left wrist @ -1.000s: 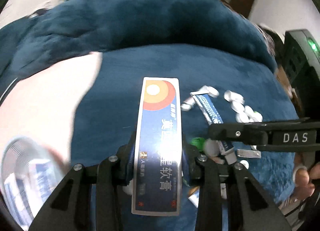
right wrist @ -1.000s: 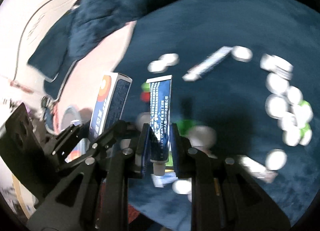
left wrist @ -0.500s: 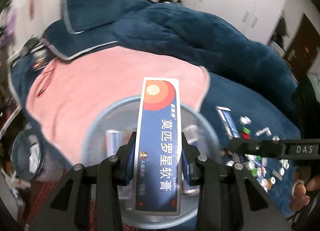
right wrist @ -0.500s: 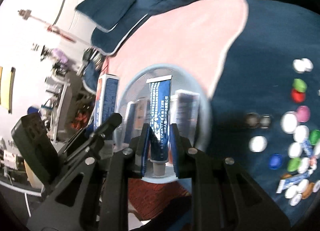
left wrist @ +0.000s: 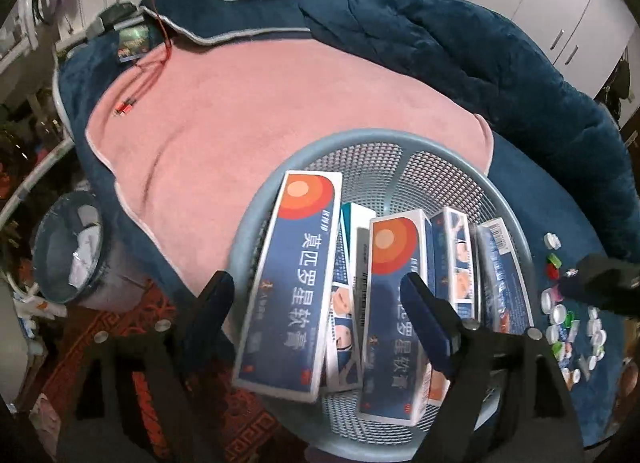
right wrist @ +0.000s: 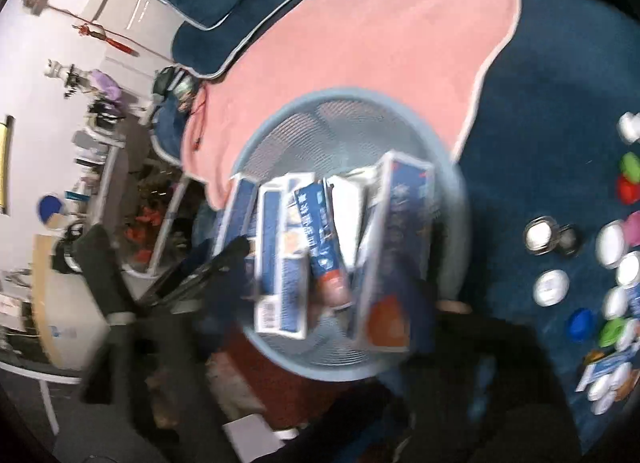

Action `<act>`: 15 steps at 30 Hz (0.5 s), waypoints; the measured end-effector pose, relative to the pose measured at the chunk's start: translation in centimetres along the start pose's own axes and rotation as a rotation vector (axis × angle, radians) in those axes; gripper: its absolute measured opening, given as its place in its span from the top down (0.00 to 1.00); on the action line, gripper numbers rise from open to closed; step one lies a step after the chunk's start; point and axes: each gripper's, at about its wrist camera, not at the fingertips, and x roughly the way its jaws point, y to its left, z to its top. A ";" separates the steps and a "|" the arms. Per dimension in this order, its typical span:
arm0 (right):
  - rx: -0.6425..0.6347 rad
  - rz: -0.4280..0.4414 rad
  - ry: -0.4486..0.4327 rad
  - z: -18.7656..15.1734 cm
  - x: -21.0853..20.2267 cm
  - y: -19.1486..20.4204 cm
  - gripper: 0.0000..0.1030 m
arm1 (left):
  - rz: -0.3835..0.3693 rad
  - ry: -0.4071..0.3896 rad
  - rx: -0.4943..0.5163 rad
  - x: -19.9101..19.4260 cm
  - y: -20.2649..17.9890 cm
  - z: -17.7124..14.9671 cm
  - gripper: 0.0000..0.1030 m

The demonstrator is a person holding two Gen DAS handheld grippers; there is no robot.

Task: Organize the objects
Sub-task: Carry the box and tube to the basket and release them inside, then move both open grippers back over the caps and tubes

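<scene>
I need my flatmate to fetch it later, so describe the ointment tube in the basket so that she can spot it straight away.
Find the round pale-blue mesh plastic basket at the edge of the pink towel on the dark-blue blanket. Inside it, among upright blue-and-white cardboard boxes, lies the blue ointment tube. It is the only flat, soft tube there, slanting down to a reddish cap end.

Both wrist cameras looked steeply down from close above the mesh basket (left wrist: pixel 400 143) (right wrist: pixel 452 191) at the bed's near edge. The left view was sharp, the right one blurred. They shared the basket, the pink towel (left wrist: pixel 260 103) (right wrist: pixel 380 35) beyond it, and the bottle caps (left wrist: pixel 560 311) (right wrist: pixel 616 243) to the right.
</scene>
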 end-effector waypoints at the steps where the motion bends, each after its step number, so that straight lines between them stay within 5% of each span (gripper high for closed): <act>1: -0.015 -0.022 -0.013 0.0 -0.5 0.0 0.06 | 0.022 -0.005 0.014 -0.2 -0.3 0.0 0.06; 9: -0.061 -0.161 -0.038 -0.7 -2.7 -1.6 0.00 | 0.108 -0.094 0.120 -2.7 -3.8 -0.1 0.01; 15: -0.034 -0.180 -0.057 -1.3 -4.3 -3.6 0.00 | 0.080 -0.109 0.188 -3.6 -7.5 0.1 0.01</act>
